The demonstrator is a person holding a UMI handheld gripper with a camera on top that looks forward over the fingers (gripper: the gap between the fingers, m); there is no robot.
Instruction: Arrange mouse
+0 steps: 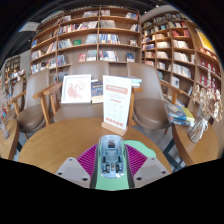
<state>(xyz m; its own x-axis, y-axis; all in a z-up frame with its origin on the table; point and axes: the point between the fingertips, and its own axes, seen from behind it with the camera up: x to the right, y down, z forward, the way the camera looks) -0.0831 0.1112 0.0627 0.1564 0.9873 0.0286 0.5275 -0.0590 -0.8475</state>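
A see-through mouse (109, 155) with its inner parts showing sits between my gripper's (110, 162) two fingers, lifted above the round wooden table (60, 140). The purple pads (88, 157) press on both its sides, so the gripper is shut on it. A pale green piece shows under the mouse, between the fingers. The mouse's rear end is hidden low down by the gripper.
A white upright sign with red print (117, 102) stands on the table just beyond the mouse. Wooden chairs (52, 100) ring the table. Display books (77, 88) and tall bookshelves (90, 40) fill the background. A rack of magazines (186, 115) stands to the right.
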